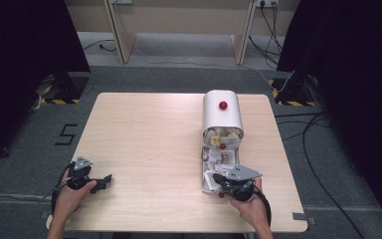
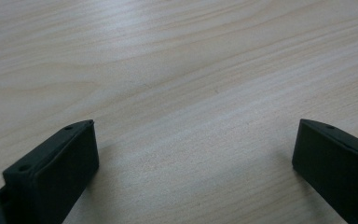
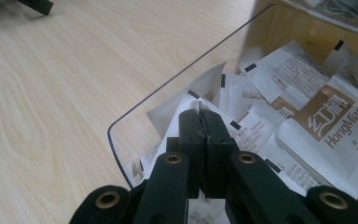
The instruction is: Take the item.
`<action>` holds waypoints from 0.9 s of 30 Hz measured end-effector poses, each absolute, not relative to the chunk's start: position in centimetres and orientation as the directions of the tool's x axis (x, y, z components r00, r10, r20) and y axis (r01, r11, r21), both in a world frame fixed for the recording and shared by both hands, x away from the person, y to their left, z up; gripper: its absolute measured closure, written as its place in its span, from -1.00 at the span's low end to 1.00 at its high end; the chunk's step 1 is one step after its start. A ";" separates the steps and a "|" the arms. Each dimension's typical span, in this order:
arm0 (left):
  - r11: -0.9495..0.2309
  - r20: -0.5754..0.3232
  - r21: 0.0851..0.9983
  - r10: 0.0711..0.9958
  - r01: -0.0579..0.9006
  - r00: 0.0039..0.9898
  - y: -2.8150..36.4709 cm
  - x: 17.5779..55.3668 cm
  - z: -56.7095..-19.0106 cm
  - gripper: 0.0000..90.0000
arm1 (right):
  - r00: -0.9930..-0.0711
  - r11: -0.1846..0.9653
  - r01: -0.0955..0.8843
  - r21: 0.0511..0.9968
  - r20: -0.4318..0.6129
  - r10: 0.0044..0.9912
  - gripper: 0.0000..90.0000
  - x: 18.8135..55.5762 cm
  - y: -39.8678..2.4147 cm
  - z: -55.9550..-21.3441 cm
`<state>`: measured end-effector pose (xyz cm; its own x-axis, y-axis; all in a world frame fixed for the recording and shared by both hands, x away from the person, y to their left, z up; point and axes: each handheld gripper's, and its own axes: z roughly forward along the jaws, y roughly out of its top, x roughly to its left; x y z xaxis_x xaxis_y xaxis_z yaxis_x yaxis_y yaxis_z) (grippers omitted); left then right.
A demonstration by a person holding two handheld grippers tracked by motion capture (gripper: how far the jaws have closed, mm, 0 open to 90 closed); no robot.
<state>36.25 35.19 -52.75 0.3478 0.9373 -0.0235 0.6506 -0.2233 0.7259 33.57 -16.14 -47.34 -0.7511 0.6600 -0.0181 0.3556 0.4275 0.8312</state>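
A white round-topped box (image 1: 222,117) with a red knob (image 1: 223,105) stands at the right of the table. Its clear flap (image 3: 121,154) lies open on the tabletop in front of it. Several white and brown sachets (image 3: 326,121) spill from the box onto the flap. My right gripper (image 1: 218,180) rests over the flap's near end. In the right gripper view its jaws (image 3: 200,122) are pressed together on the edge of a white sachet (image 3: 186,103). My left gripper (image 1: 104,180) lies at the table's near left, its jaws (image 2: 196,158) wide apart over bare wood.
The light wooden table (image 1: 149,134) is bare between the two grippers. Two more small red knobs (image 1: 222,146) show on the flap, one by the box mouth and one beside my right hand. Dark curtains, cables and desk legs surround the table.
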 end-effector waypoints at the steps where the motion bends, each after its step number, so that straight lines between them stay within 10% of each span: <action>1: -0.223 -0.024 0.726 0.937 0.650 0.348 35.2 36.2 -52.8 -1.00 | -0.749 0.424 0.353 0.834 -0.019 0.662 0.98 33.5 -16.2 -47.3; 27: -0.223 -0.024 0.726 0.938 0.650 0.347 35.2 36.2 -52.8 -1.00 | -0.716 0.358 0.307 0.882 -0.034 0.697 0.99 32.9 -18.1 -44.8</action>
